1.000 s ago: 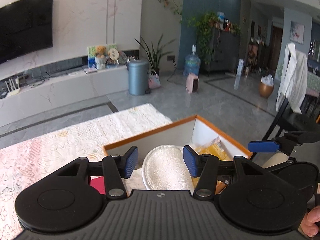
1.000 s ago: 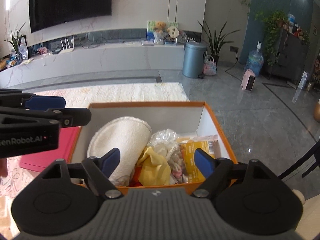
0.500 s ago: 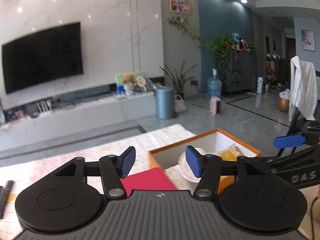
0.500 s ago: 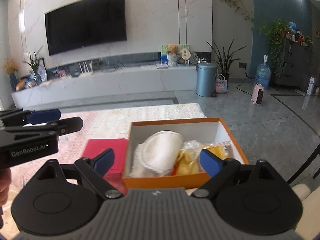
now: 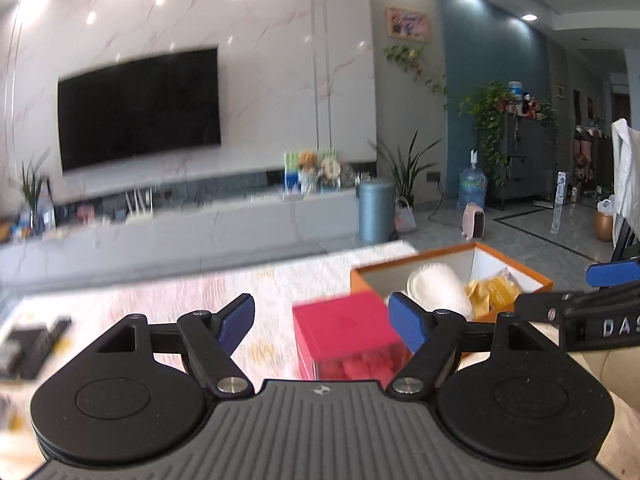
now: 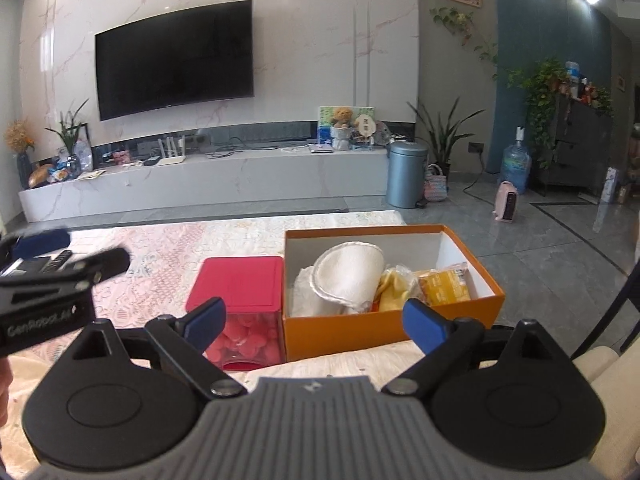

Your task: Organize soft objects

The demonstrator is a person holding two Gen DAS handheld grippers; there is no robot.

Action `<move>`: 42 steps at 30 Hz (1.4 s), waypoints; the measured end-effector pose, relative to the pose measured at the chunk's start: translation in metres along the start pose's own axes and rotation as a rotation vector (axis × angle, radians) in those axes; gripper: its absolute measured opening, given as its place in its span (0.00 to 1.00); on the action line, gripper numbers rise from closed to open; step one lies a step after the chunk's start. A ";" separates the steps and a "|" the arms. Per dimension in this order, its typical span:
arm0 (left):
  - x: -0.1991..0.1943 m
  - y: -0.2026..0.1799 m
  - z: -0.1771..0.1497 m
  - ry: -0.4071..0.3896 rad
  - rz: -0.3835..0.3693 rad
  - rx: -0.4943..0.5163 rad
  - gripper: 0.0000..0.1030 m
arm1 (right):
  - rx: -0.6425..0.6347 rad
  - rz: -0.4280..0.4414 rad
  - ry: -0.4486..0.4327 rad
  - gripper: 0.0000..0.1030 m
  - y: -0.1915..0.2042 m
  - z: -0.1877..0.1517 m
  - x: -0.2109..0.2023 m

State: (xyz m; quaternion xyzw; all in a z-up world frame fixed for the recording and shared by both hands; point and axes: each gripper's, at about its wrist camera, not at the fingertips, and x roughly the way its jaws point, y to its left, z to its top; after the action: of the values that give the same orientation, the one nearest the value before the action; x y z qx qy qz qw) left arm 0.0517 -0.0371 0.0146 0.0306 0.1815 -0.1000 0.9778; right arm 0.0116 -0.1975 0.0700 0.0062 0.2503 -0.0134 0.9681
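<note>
Distance is what matters here: both grippers sit back from the orange box [image 6: 390,326], which lies ahead on the lace tablecloth [image 6: 168,248] with its long side running left to right across my right wrist view. The soft things are inside it: a white round pad [image 6: 346,276] leaning at the left end, a yellow cloth [image 6: 394,290] in the middle, and an orange packet [image 6: 444,286] towards the right end.

My right gripper [image 6: 316,322] faces the box almost squarely, and its jaws, which have just been opening, stand wide with nothing between them. My left gripper [image 5: 322,318] is offset to the left; the box lies up and to the right of it, and the red-lidded container [image 5: 346,326] stands straight ahead instead. Its jaws have also just been opening and are empty.

I judge the right hand is nearer and better lined up for anything in the box.
</note>
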 end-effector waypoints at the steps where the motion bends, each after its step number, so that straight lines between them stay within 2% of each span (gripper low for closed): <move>1: 0.003 0.000 -0.001 0.018 0.000 -0.012 0.89 | 0.010 -0.006 0.002 0.91 0.000 -0.003 0.000; 11: 0.007 0.011 -0.018 0.092 0.003 -0.033 0.89 | 0.071 -0.010 0.063 0.91 -0.004 -0.025 0.013; 23: 0.010 0.009 -0.034 0.139 0.009 -0.033 0.89 | 0.068 -0.009 0.085 0.91 -0.003 -0.031 0.023; 42: 0.011 0.013 -0.033 0.153 0.013 -0.030 0.89 | 0.053 -0.012 0.096 0.91 -0.002 -0.031 0.026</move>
State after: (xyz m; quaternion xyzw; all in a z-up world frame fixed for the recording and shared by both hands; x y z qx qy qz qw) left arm 0.0525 -0.0228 -0.0202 0.0248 0.2569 -0.0886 0.9621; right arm 0.0190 -0.1994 0.0308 0.0308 0.2961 -0.0255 0.9543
